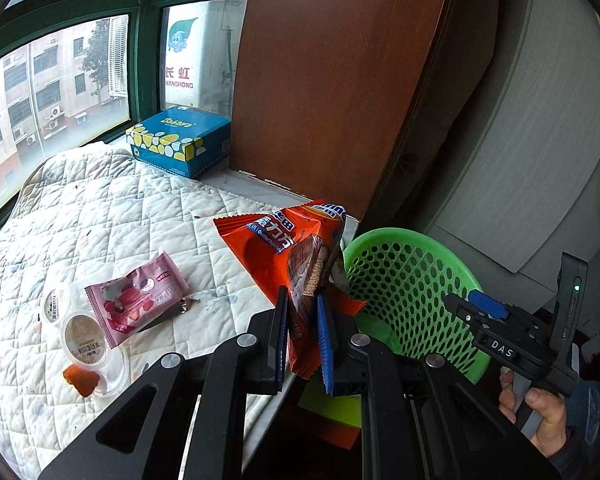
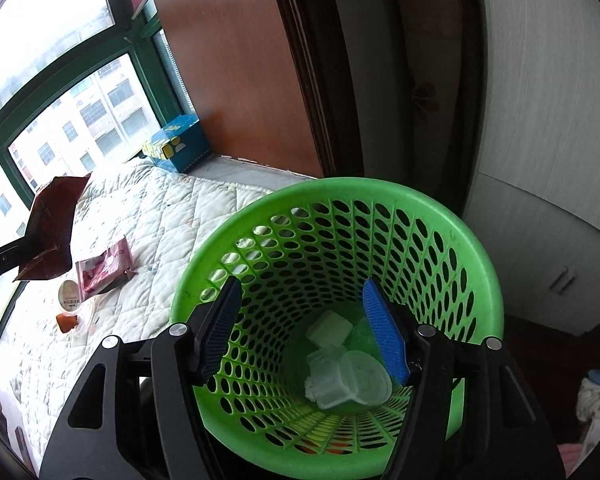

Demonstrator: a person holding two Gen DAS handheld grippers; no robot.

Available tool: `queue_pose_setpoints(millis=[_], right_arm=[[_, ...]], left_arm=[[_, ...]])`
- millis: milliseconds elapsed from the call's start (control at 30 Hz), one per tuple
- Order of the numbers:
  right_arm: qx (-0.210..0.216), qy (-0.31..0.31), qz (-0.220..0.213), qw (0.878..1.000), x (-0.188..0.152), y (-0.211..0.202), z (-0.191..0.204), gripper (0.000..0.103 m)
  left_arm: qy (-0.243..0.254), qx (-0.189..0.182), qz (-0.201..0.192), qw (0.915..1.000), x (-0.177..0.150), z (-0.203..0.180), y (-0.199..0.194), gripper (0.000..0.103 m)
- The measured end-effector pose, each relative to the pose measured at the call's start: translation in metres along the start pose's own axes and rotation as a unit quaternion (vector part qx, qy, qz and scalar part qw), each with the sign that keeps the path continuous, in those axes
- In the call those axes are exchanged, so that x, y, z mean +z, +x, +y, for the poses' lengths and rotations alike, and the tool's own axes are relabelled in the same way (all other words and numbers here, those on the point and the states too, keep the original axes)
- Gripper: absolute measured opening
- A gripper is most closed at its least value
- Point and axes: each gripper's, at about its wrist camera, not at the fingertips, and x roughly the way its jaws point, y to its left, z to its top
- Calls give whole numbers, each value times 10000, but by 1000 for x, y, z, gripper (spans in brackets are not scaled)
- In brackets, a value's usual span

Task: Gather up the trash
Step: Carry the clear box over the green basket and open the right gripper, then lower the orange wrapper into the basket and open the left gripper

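**Mia:** What is the left gripper [image 1: 303,320] doing?

**Ben:** Its two jaws are squeezed tight on an orange snack wrapper [image 1: 284,248]. The wrapper sticks up between them, up in the air, off the bed. It is just beside the rim of the green basket [image 1: 416,280].

**Mia:** And the right gripper [image 2: 304,332]?

**Ben:** Its jaws are spread wide apart with nothing between them. It points down into the green basket [image 2: 440,240]. In the left camera's picture a hand [image 1: 540,412] holds its handle.

**Mia:** What is in the basket?

**Ben:** Some clear plastic cups [image 2: 348,380] lie at the bottom, bunched together.

**Mia:** Is there more trash?

**Ben:** Yes. A pink wrapper [image 1: 138,298] lies flat on the white quilt [image 1: 80,216]. Right next to it are round plastic cup lids [image 1: 85,340], and a small orange bit [image 1: 80,378] sits by them. They are well apart from the basket.

**Mia:** What else is there?

**Ben:** A blue tissue box [image 1: 180,140] sits by the window [image 1: 56,92], at the far end of the quilt. A brown wooden board [image 1: 332,80] stands behind it.
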Motion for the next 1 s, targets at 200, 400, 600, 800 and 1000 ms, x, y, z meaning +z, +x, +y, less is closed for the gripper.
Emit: queue_pose_setpoints(millis=[200,400,600,800,1000], right_arm=[[-177,-121,-194,9996,1,-16,0,73],[-413,-206,-415,9981,0,-32,-7,74],[-521,-79,-528,9972,-1,-42,-21,77],[-551,73,-520,9971,-5,-45,-32,77],[-565,165,-552,9967,-6,-49,-39,77]], left_arm=[[125,-88,43,9999,7,-13,12,13],[284,-258,104,9992,11,-36,23,13],[440,-449,349,9974,9,-63,46,15],[586,-582,574,9949,4,-88,67,18],[632,-703,658,9934,-1,-101,79,41]])
